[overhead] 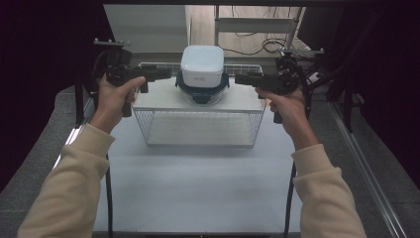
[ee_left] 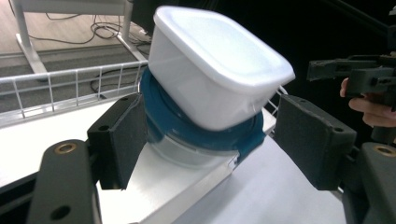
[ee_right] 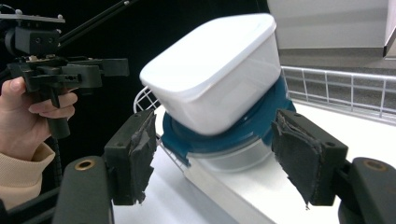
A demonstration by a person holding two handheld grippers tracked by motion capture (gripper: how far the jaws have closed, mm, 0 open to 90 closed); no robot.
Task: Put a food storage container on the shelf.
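Both hands out wide now: the left gripper (overhead: 166,74) and the right gripper (overhead: 241,79) stand either side of the stack, jaws apart, gripping nothing and touching nothing. Between them sits the white box (overhead: 202,65), stacked on the clear container with the blue lid (overhead: 202,88), on the white top of the wire rack (overhead: 198,124), near its back edge. Open gaps show on both sides of the containers. Below lies the pale table (overhead: 198,183), dark curtains around
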